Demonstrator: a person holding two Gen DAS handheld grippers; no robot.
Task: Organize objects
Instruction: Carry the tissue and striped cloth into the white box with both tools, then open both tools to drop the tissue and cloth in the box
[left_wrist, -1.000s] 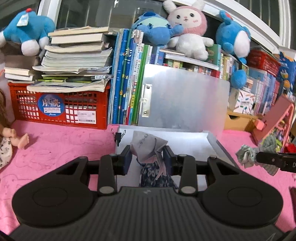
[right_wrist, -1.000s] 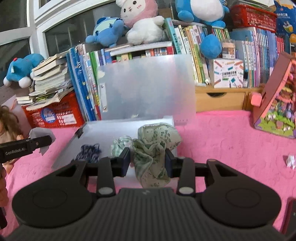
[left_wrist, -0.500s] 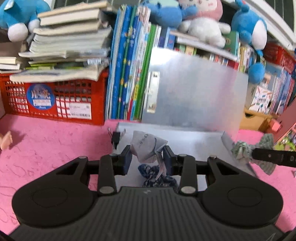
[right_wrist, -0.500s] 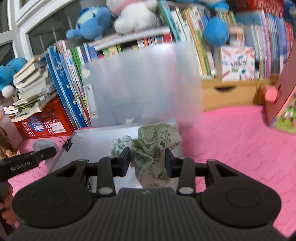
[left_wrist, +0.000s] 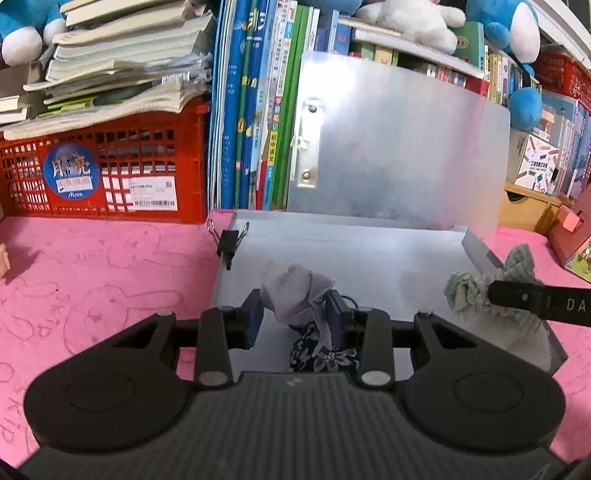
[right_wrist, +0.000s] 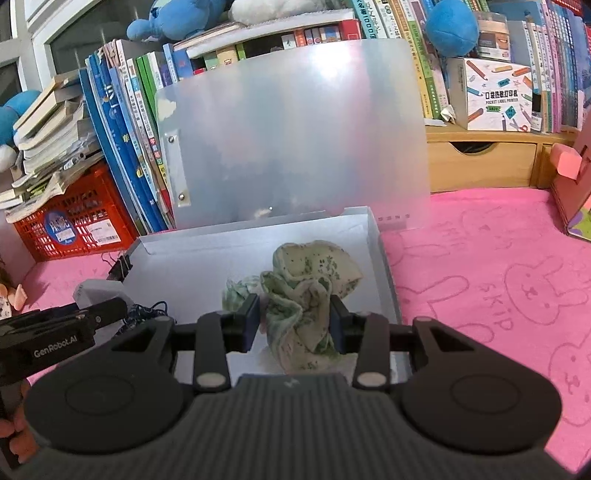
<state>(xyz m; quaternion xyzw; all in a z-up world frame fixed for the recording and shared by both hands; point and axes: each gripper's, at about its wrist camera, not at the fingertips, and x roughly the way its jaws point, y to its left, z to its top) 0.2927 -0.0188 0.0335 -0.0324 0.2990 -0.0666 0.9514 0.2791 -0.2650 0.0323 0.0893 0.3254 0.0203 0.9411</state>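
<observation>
Cloths are gripped by both sets of fingers, grey cloth (left_wrist: 295, 291) left, green cloth (right_wrist: 306, 314) right, best lowered well inside the open box (right_wrist: 207, 254) before release.

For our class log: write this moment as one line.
left gripper: shut on grey cloth | right gripper: shut on green cloth | both over box

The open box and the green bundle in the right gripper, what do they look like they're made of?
The box looks like thin frosted plastic: its raised lid is translucent, with the books behind showing as blurs, and has a soft sheen. The green bundle, clamped in the right gripper, looks like soft printed cotton-type fabric: matte, crumpled into folds, speckled pattern. The exact fibre can't be told.
</observation>
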